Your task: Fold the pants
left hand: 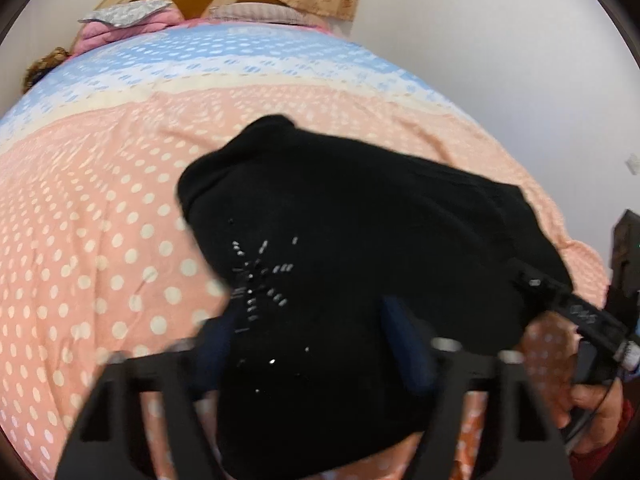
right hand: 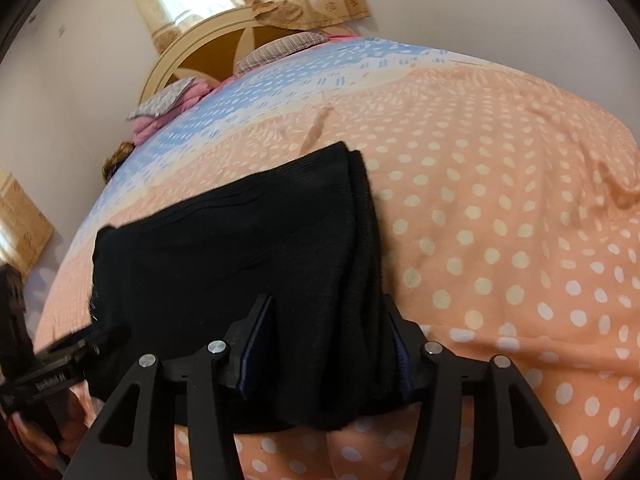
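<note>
Your left gripper [left hand: 316, 344] & right gripper [right hand: 328, 344]: fingers spread w/ black pants [right hand: 240, 248] between them, real pinch can't tell. Pants bunched on the polka-dot bedspread [right hand: 500, 240], near edge.

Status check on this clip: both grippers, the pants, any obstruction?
Left gripper and right gripper each straddle the folded black knit pants; closure unclear. Pants bunched on the polka-dot peach bedspread. No obstruction visible.
</note>
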{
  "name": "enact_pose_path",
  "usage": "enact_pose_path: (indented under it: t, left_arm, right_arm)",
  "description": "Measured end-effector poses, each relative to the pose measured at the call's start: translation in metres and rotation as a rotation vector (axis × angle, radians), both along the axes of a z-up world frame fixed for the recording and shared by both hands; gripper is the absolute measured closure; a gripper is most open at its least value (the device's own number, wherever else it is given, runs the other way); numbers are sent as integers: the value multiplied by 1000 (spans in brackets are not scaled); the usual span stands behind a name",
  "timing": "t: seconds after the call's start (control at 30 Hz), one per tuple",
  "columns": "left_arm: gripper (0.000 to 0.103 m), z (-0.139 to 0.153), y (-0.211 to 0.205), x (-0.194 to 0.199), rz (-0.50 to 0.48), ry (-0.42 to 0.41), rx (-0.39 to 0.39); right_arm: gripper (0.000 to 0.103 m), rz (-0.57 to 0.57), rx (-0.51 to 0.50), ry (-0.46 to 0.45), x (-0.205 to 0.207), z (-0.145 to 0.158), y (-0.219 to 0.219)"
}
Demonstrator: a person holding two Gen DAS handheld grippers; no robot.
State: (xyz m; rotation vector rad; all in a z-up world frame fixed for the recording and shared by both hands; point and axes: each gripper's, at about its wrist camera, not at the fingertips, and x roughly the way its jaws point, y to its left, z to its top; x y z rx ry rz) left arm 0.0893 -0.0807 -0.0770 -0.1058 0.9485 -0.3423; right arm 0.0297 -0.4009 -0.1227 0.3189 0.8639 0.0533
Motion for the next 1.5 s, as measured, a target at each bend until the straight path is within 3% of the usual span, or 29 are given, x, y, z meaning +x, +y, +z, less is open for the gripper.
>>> enact_pose_path:
  t: [0.07,0.17,0.3,0.43,0.47,0.57,0.7,0.8,0.9,0.93,0.97,1.03,1.1,1.2,1.23,1.27,1.37,1.5]
  left_arm:
    - [65,1,-2,-3,-21,-11,-2]
    - [73,3,-5,-9,-32,-38,12]
    - [75,14,-4,-19,-36,-81,18]
    - [79,20,1,-15,-36,-105,37]
    - [84,22,4,-17,-34,-112,30]
    - [88,30,12,-18,-30,-145,24]
    - [90,38,24,-17,-6,-182,34]
    - [90,32,29,-10,-4,-138,0]
    - [81,21,39,-6,24,-94,-26]
    - [68,16,40,-5,26,-75,-34]
    - [48,13,42,-4,25,-52,-43]
    - [28,6,43,-5,23,-5,-84]
    - [26,2,43,-4,26,27,-126]
    - [34,-4,33,-6,6,21,-99]
    - [59,-2,27,-7,-17,-5,-79]
    - [78,-2,21,-8,-59,-9,-81]
    - [84,5,14,-13,-88,-38,-70]
    - [88,17,28,-13,-62,-49,-131]
  right_arm:
    - [68,19,-51,-9,-1,3,11]
    - [73,37,-252,-43,-6,13,41]
    - [74,10,-557,-121,-21,27,85]
    - [74,10,-740,-168,-28,30,117]
    - [74,17,-786,-185,-30,29,125]
    - [74,21,-862,-226,-36,33,141]
    - [74,42,-827,-272,-37,47,146]
    - [74,52,-760,-278,-32,59,145]
    - [74,50,-701,-256,-23,62,142]
    - [74,43,-683,-244,-22,62,139]
    - [74,32,-674,-231,-22,60,135]
    - [74,14,-679,-205,-29,53,129]
    - [74,-9,-670,-167,-33,45,116]
    - [74,-42,-583,-105,-36,33,95]
    - [74,-49,-554,-95,-36,31,90]
    - [74,-53,-541,-93,-36,30,87]
    - [74,-52,-550,-106,-37,31,91]
    - [74,-48,-539,-129,-37,43,94]
